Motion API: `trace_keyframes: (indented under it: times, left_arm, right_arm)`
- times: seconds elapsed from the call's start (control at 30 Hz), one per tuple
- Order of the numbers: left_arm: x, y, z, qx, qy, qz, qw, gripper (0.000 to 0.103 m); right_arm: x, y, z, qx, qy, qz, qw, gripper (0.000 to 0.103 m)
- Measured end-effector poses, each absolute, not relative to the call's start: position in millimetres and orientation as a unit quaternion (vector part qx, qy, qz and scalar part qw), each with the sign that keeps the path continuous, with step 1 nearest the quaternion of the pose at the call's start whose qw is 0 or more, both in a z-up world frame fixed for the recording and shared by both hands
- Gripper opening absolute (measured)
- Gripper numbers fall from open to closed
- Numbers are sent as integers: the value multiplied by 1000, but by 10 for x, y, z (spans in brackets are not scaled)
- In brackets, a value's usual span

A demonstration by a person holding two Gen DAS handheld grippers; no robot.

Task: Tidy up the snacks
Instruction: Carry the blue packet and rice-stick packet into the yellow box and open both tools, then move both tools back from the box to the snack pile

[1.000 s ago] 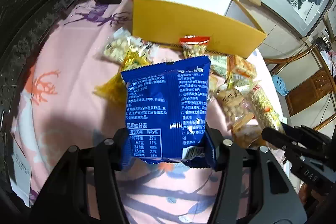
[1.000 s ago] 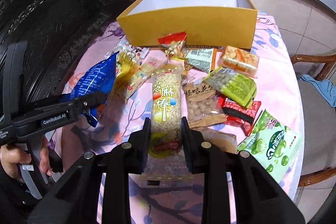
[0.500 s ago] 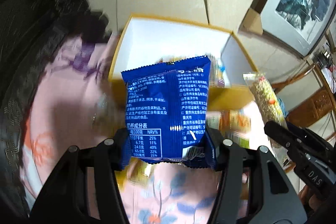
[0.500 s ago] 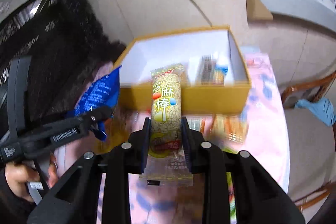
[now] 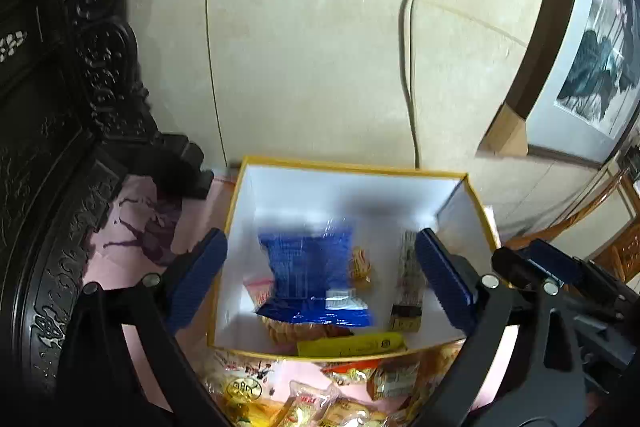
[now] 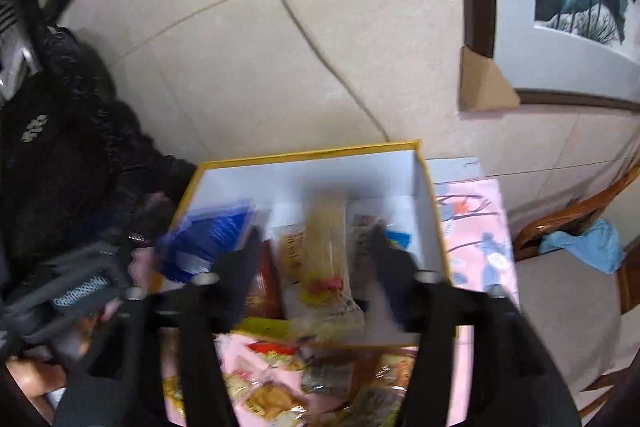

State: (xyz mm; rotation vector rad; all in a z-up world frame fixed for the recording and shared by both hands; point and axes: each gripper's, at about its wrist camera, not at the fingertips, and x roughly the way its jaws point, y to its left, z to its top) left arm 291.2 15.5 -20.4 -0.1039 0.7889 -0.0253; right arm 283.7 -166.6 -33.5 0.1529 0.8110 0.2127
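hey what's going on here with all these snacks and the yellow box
A person is sorting snacks from a pink tablecloth into the yellow box, with a gripper in each hand. Both are above the box with fingers opening. The left gripper has let go of a blue packet, and the right gripper has released a sesame stick bar. More packets wait in front.

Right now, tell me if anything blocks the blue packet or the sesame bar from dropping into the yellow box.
Nothing visible does. The yellow box is open-topped. The left gripper has its jaws opening, clear of the blue packet, which is already inside the walls. The right gripper is opening too, and the sesame bar, blurred, is over the box interior.
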Motion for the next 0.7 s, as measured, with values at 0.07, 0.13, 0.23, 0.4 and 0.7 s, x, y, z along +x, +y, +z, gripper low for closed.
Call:
trace_keyframes:
  times: [0.07, 0.13, 0.23, 0.4, 0.7]
  left_arm:
    - [2892, 185, -175, -51, 384, -13, 922, 101]
    - [2812, 232, -183, -51, 384, -12, 922, 101]
    - [2684, 284, -281, -52, 398, -15, 916, 101]
    - [2531, 305, -509, -52, 422, -16, 905, 101]
    - [2190, 302, -564, -76, 430, -28, 899, 101]
  right_arm:
    - [2806, -1702, -303, 68, 387, 111, 913, 61]
    - [2739, -1756, -300, 58, 385, 116, 914, 62]
    - [2556, -1887, -360, 44, 391, 134, 910, 66]
    - [2104, -2146, -775, 13, 438, 154, 886, 66]
    - [1479, -2216, -1697, -2, 524, 144, 840, 66]
